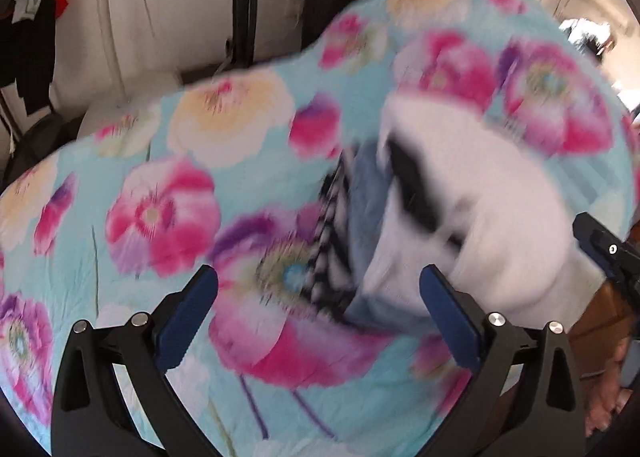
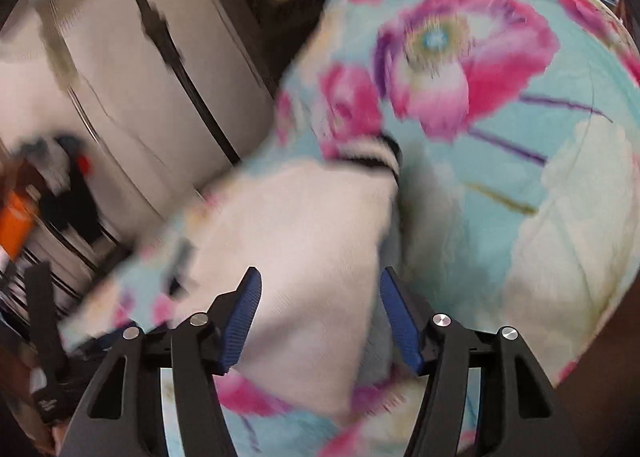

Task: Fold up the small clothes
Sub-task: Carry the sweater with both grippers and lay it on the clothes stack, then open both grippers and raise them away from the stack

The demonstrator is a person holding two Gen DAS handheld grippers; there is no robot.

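A small white garment (image 1: 480, 193) with black markings, a pale blue part and a black-and-white striped trim (image 1: 332, 225) lies crumpled on a flowered turquoise bedsheet (image 1: 120, 257). My left gripper (image 1: 316, 281) hovers over its near edge, jaws wide open and holding nothing; its right fingertip (image 1: 432, 281) is at the white cloth's edge. In the right wrist view the same white garment (image 2: 304, 225) spreads between and under the fingers of my right gripper (image 2: 320, 277). Those jaws stand apart and I see no pinch on the cloth. Both views are blurred.
The bedsheet (image 2: 520, 177) covers a bed that ends at a white panelled wall (image 1: 180, 9). Dark clothes hang at the left (image 1: 28, 37). An orange object (image 2: 16, 225) and a black bar (image 2: 40, 313) sit off the bed. A person's hand (image 1: 604, 397) shows at lower right.
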